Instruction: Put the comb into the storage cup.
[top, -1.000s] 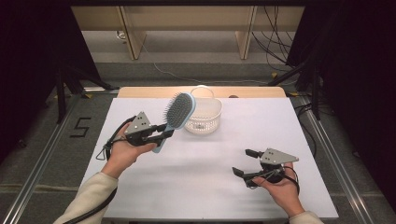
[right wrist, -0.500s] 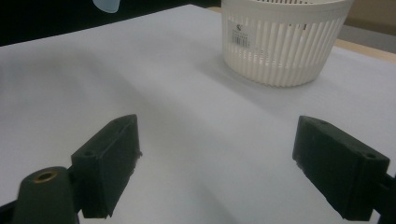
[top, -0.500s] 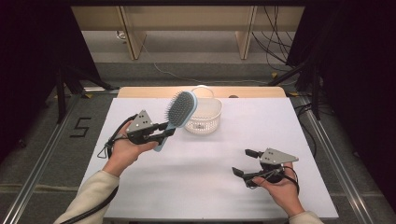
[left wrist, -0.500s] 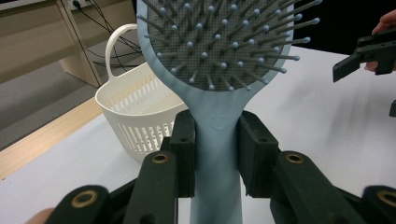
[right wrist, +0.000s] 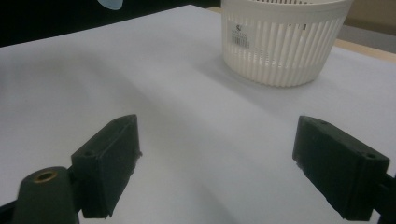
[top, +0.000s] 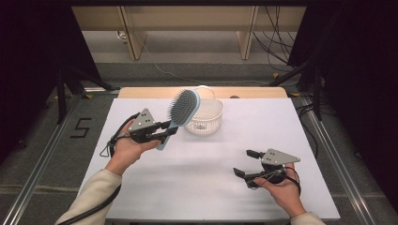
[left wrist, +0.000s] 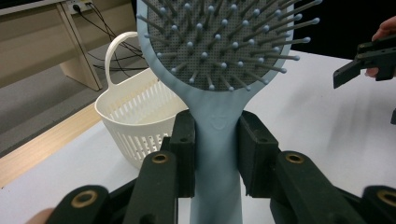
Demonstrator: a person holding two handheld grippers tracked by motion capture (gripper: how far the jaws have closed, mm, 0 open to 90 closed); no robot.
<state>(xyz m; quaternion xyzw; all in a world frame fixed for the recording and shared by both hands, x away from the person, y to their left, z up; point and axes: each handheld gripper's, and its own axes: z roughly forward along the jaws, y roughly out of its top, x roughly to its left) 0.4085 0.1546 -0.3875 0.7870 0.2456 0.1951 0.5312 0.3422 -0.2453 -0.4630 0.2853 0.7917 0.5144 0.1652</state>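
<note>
While the right gripper (top: 245,163) rests at about 4 o'clock on the white table (top: 197,187), its jaws spread wide and holding nothing, the left gripper (top: 170,131) at about 9 o'clock is clamped on the handle of the one light-blue hairbrush (top: 182,108), held clear of the table with its bristled head tilted toward the single white slotted basket (top: 206,123) at 12 o'clock. Judged from this, the carry step is under way; next, the head must pass over the basket's rim before release.

One hairbrush (top: 184,107), one basket (top: 206,121), two grippers
</note>
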